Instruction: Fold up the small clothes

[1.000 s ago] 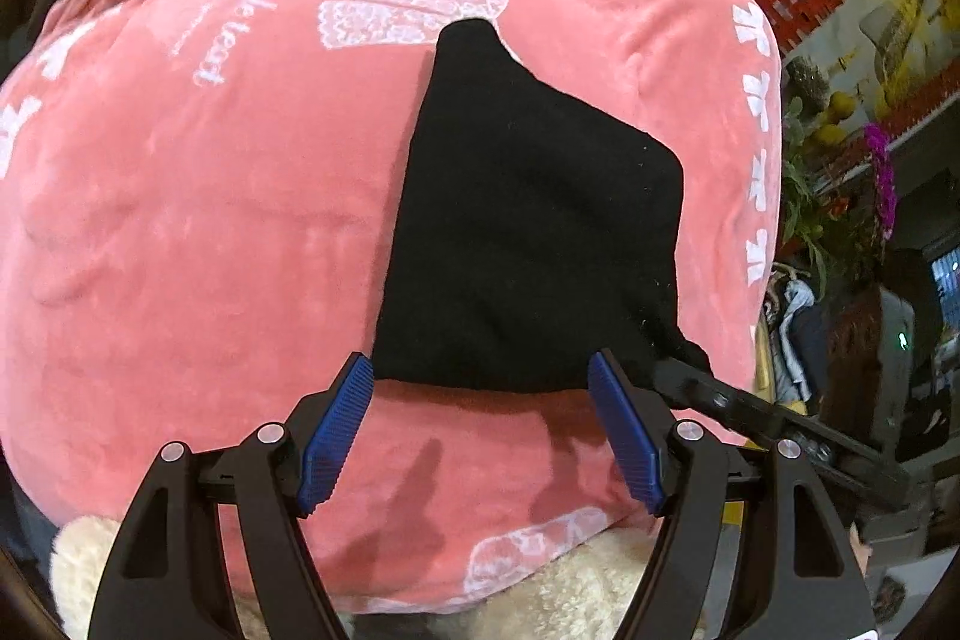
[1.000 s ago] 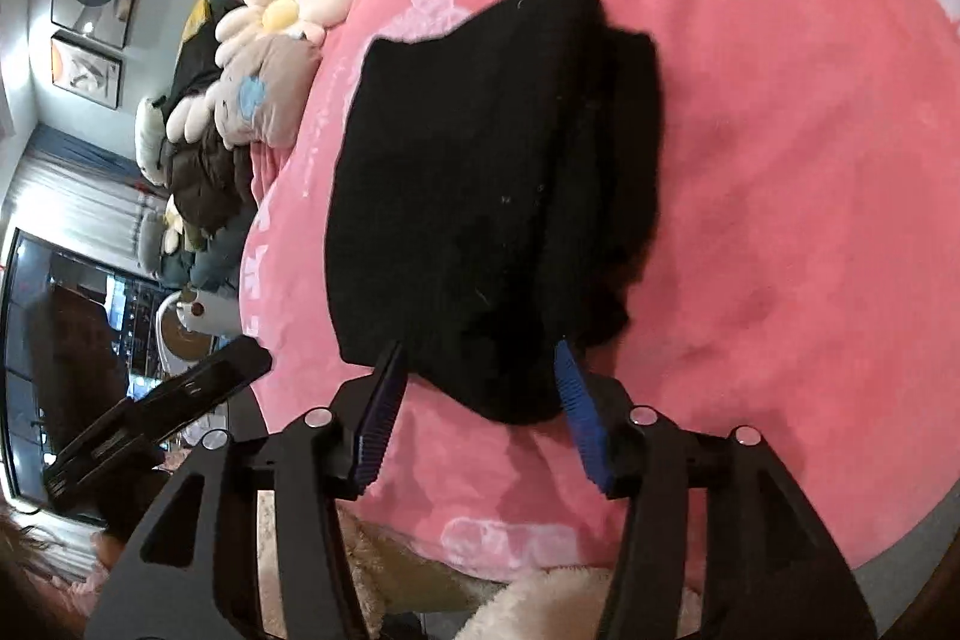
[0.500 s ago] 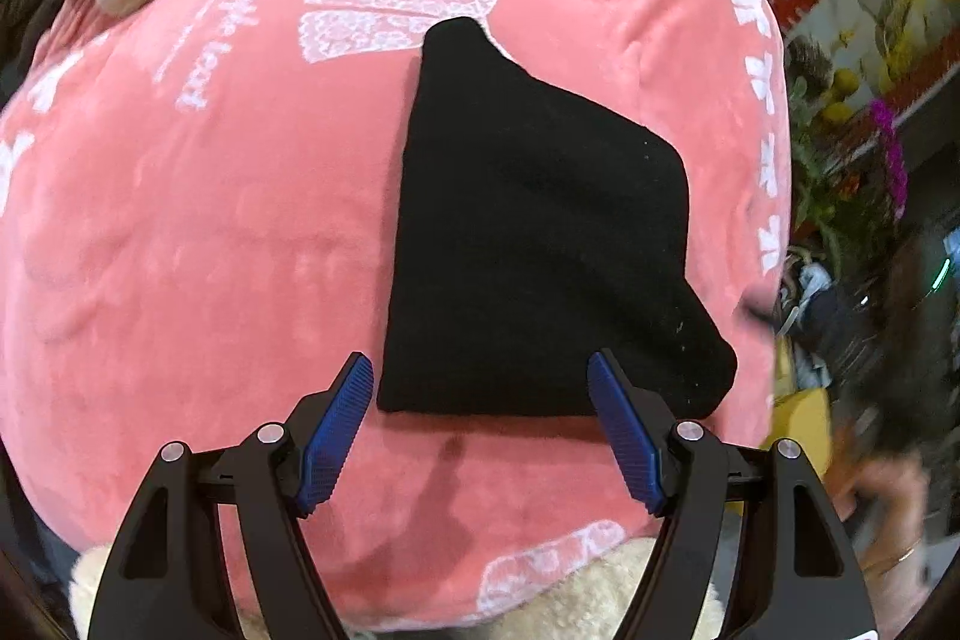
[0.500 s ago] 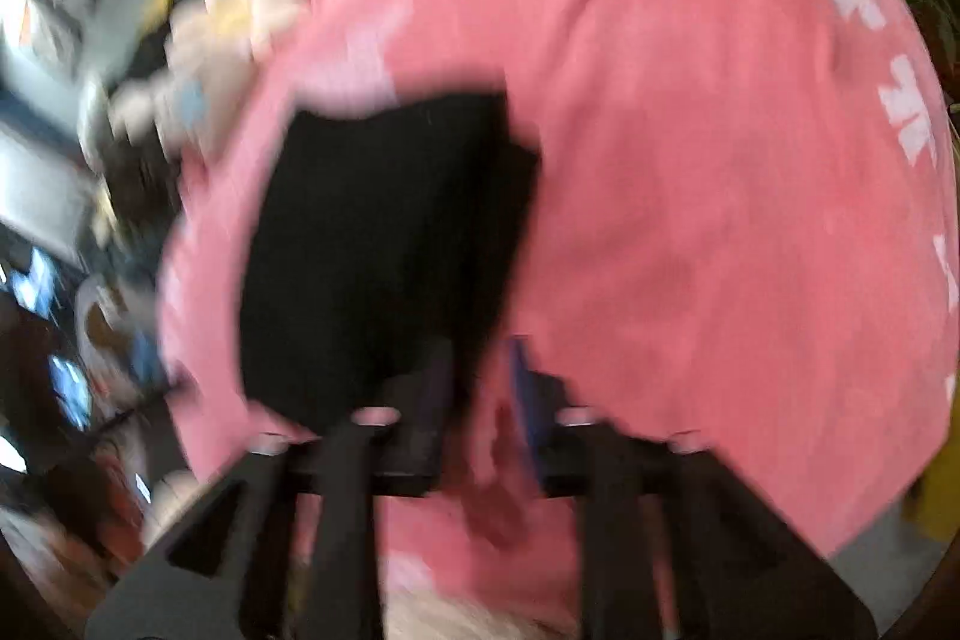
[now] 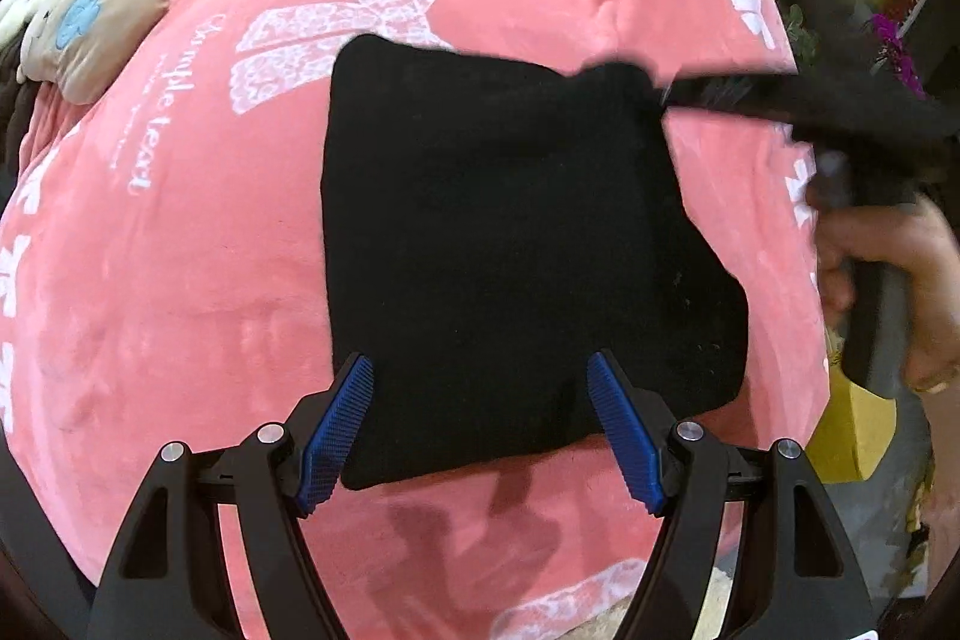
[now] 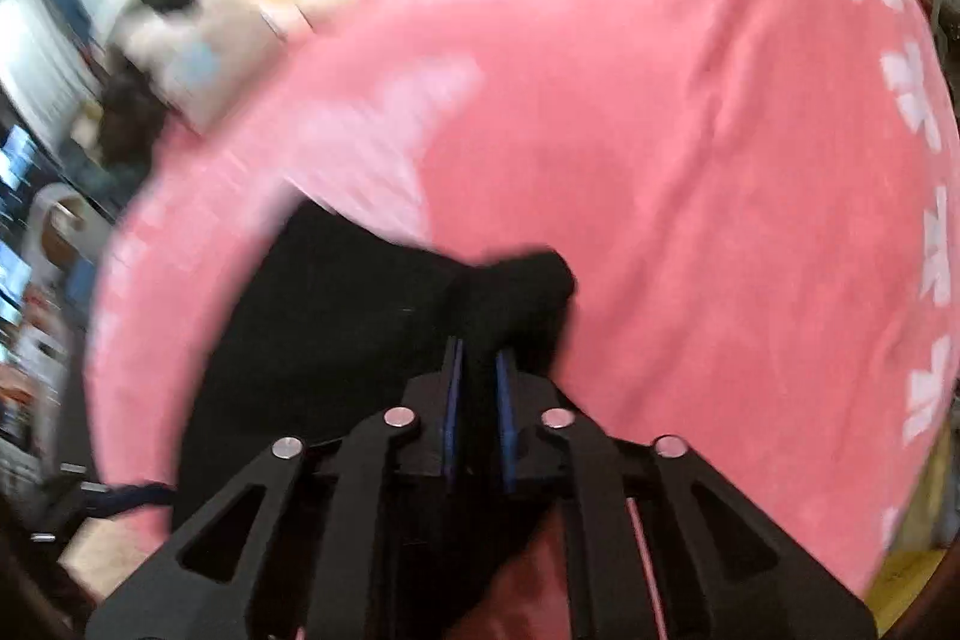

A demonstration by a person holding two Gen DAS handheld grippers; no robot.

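Observation:
A black folded garment (image 5: 510,244) lies on a pink plush blanket (image 5: 180,280). My left gripper (image 5: 480,424) is open, its blue pads either side of the garment's near edge, holding nothing. My right gripper (image 6: 478,382) is shut on the garment's far right corner (image 6: 528,280); in the left wrist view it reaches in from the right (image 5: 666,94), blurred, with the hand behind it. The right wrist view is motion-blurred and shows the rest of the black garment (image 6: 312,340) to the left of the jaws.
A flower-shaped plush and a grey plush toy (image 5: 102,28) lie at the blanket's far left. A yellow object (image 5: 852,436) sits off the blanket's right edge. Plants and shelves stand at the far right.
My right gripper left the garment's near edge, swung to its far right corner and shut on it. The left gripper moved closer over the near edge and stayed open.

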